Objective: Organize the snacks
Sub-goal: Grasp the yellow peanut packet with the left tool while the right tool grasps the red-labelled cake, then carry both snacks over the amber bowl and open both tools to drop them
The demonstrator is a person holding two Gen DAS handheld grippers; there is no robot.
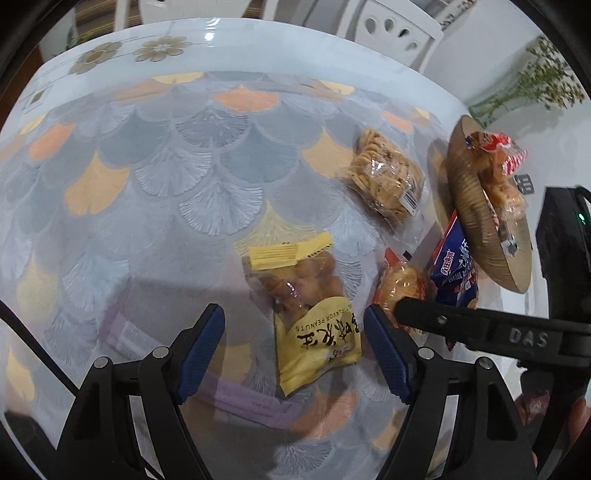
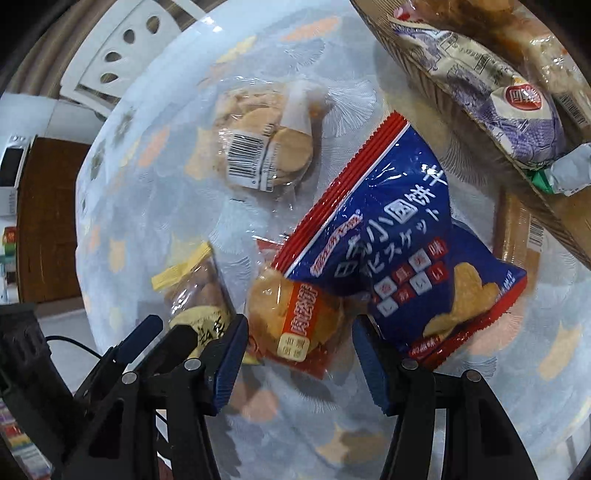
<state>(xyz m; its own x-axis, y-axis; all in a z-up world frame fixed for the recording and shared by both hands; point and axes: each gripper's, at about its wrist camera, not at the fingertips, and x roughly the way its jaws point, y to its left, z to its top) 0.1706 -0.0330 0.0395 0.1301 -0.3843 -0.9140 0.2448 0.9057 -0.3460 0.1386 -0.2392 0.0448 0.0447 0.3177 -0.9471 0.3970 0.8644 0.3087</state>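
Note:
My left gripper (image 1: pixel 293 343) is open around the lower end of a yellow peanut packet (image 1: pixel 306 314) lying on the table. My right gripper (image 2: pixel 299 350) is open around a small red-orange cracker packet (image 2: pixel 295 325), which also shows in the left wrist view (image 1: pixel 400 284). A blue biscuit bag (image 2: pixel 399 258) lies partly over that packet; it shows in the left wrist view (image 1: pixel 456 269) too. A clear bag of biscuits (image 2: pixel 258 144) lies farther off, also seen from the left (image 1: pixel 386 177). A brown paper plate (image 1: pixel 480 221) holds several snack packets (image 1: pixel 498 166).
The table wears a fan-patterned cloth (image 1: pixel 166 166) under clear plastic. A purple leaflet (image 1: pixel 240 398) lies under the plastic near my left gripper. A white chair (image 1: pixel 391 29) stands beyond the far edge. The plate's rim (image 2: pixel 461 110) fills the upper right of the right wrist view.

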